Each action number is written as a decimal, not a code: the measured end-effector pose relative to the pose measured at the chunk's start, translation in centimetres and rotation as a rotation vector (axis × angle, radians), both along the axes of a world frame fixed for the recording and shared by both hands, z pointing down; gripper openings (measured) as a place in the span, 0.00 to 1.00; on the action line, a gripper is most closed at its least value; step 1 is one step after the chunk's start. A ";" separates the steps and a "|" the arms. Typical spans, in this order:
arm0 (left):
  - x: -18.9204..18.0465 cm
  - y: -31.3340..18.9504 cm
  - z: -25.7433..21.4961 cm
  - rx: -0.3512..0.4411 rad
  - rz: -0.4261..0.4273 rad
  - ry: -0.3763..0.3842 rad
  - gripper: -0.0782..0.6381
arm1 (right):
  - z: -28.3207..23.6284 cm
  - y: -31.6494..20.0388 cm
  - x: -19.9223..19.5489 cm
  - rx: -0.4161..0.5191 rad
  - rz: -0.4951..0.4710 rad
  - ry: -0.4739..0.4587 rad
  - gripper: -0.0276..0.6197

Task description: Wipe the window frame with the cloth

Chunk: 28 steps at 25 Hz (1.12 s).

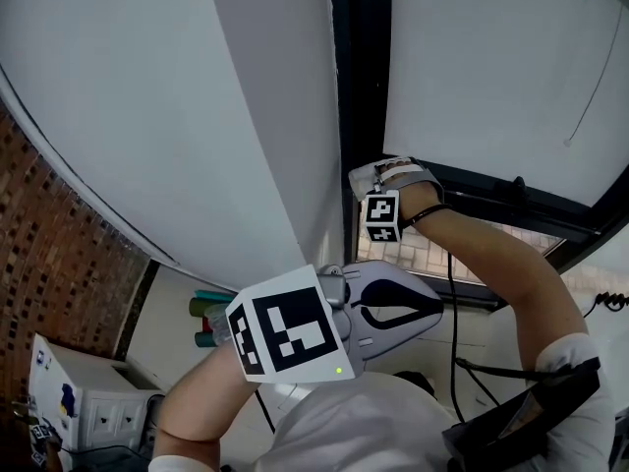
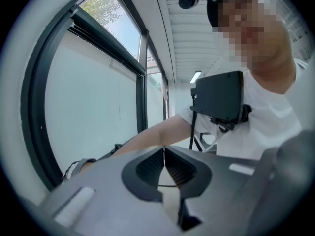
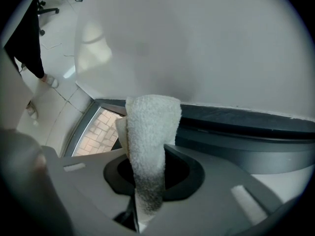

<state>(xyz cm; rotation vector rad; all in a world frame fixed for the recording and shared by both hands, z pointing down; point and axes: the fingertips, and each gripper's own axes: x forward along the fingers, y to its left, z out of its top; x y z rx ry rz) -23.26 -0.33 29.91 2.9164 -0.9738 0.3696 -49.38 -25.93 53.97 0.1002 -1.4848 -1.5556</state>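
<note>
My right gripper (image 3: 147,156) is shut on a white terry cloth (image 3: 150,127), which sticks up from between its jaws. The cloth's top is close to the dark window frame (image 3: 236,122), below a white pane. In the head view the right gripper (image 1: 378,177) is raised against the dark vertical frame (image 1: 359,77) where it meets the lower rail (image 1: 511,200). My left gripper (image 1: 428,313) hangs lower, near my chest and away from the frame. Its jaws (image 2: 164,149) meet at the tips with nothing between them.
White blind panels (image 1: 491,67) flank the frame. A brick wall (image 1: 59,254) is at the left, above a white box with sockets (image 1: 88,401) and some teal bottles (image 1: 206,313). A black cable (image 1: 452,303) hangs by my right arm.
</note>
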 end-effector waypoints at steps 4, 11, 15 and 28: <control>-0.4 -0.2 0.2 -0.001 -0.010 0.004 0.14 | 0.8 0.1 -0.2 -0.020 0.003 0.002 0.15; -0.1 0.1 -0.6 0.030 0.019 -0.005 0.14 | -2.6 1.3 1.3 -0.081 -0.004 -0.060 0.15; 0.4 0.0 -1.1 0.060 0.038 -0.003 0.14 | -5.9 -0.1 3.5 -0.088 0.031 -0.116 0.15; 0.9 -0.2 0.0 0.047 0.059 0.001 0.14 | -3.3 -9.8 4.7 -0.150 0.292 -0.152 0.15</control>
